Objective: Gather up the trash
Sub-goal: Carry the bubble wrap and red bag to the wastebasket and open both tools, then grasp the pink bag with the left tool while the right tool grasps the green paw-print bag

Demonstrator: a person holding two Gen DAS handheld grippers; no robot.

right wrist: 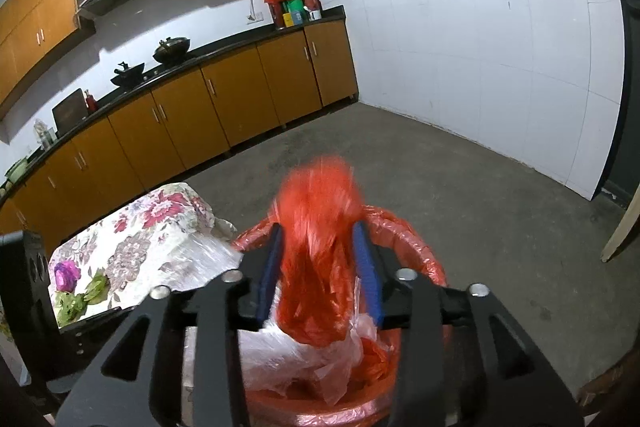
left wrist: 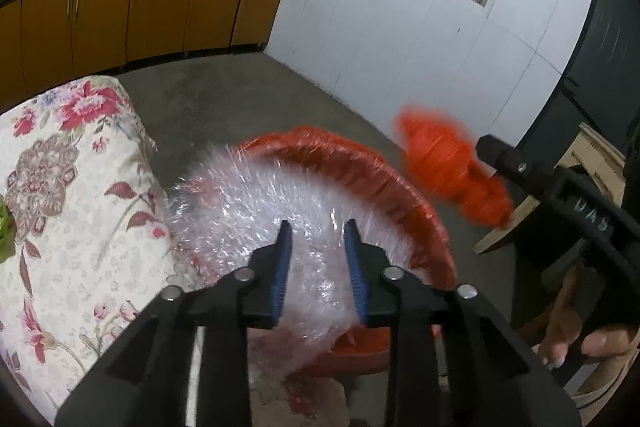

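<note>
A bin lined with a red bag (left wrist: 360,167) stands on the floor beside the table. My left gripper (left wrist: 318,231) is over the bin, its blue pads apart, with crumpled clear plastic wrap (left wrist: 256,211) between and beyond them; it looks held. My right gripper (right wrist: 318,231) is shut on a crumpled red plastic bag (right wrist: 316,227) above the bin (right wrist: 404,239). The red bag also shows blurred in the left wrist view (left wrist: 448,163). Clear plastic (right wrist: 296,355) lies in the bin.
A table with a floral cloth (left wrist: 72,187) stands left of the bin, with green leaf scraps (right wrist: 80,299) on it. Wooden cabinets (right wrist: 200,107) and a counter line the far wall. A wooden frame (left wrist: 560,187) stands at the right. Bare concrete floor (right wrist: 460,179) lies beyond.
</note>
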